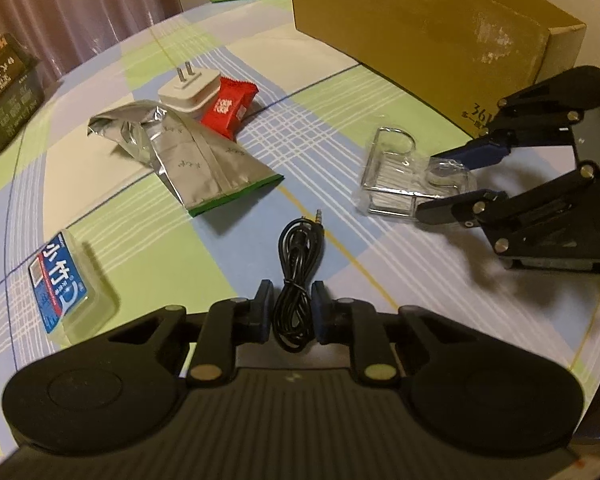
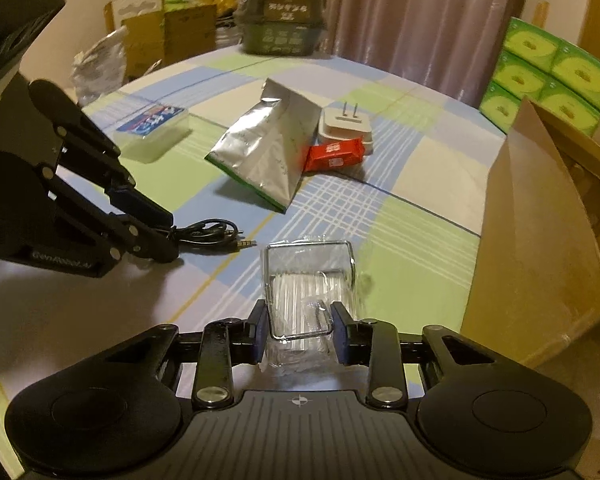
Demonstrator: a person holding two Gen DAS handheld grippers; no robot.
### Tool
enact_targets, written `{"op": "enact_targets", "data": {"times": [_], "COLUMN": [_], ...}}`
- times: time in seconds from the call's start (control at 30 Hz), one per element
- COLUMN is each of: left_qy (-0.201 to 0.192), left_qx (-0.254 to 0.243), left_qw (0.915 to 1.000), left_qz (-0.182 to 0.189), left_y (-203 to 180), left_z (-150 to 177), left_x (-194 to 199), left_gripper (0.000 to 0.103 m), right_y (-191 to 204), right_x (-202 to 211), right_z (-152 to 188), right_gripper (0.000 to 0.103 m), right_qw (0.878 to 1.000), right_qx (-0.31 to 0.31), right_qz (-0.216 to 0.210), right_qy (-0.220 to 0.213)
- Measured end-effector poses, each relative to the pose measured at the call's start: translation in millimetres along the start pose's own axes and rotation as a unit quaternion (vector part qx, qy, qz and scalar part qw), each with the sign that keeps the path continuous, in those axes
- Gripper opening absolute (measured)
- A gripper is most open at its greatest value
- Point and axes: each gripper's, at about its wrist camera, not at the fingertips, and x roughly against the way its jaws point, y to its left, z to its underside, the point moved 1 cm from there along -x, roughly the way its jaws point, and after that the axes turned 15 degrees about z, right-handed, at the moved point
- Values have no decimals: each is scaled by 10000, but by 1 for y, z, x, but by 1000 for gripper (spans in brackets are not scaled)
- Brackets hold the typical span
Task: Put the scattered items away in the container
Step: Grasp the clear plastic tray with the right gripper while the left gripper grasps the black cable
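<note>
Black audio cable (image 1: 294,292) lies coiled between the left gripper (image 1: 291,314) fingers, pads just either side of it, contact unclear. Right gripper (image 2: 300,330) fingers straddle the clear plastic packet (image 2: 308,280) on the counter (image 2: 412,256); can't tell if they're pinching it. Cardboard box (image 2: 540,240) stands just right of the packet. Further out: foil pouch (image 1: 188,152) leaning on the white plug adapter (image 1: 188,92), red snack pack (image 1: 230,106) touching both. Blue-label tub (image 1: 66,284) sits off left, well apart.
</note>
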Motion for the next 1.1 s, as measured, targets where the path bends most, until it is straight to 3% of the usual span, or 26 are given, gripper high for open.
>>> {"op": "enact_targets", "data": {"times": [0.4,0.5,1.1], "left_qy": [20,-5,-370], "left_qx": [83,128,257], "left_qw": [9999,9998,9990], "left_qz": [83,130,54], "left_y": [2,2,-6], "left_z": [-10,-9,-11], "left_x": [-10,-11,18], "left_gripper": [21,13,10], "right_y": [5,4,-2], "right_x": [0,-1,25], "right_z": [6,9,6], "right_gripper": [31,31,28], "right_qw": [9997,9997,9992], "right_qx": [208,159,-153], "right_qz": [121,154,296], "right_qy": [-49,-41,-206]}}
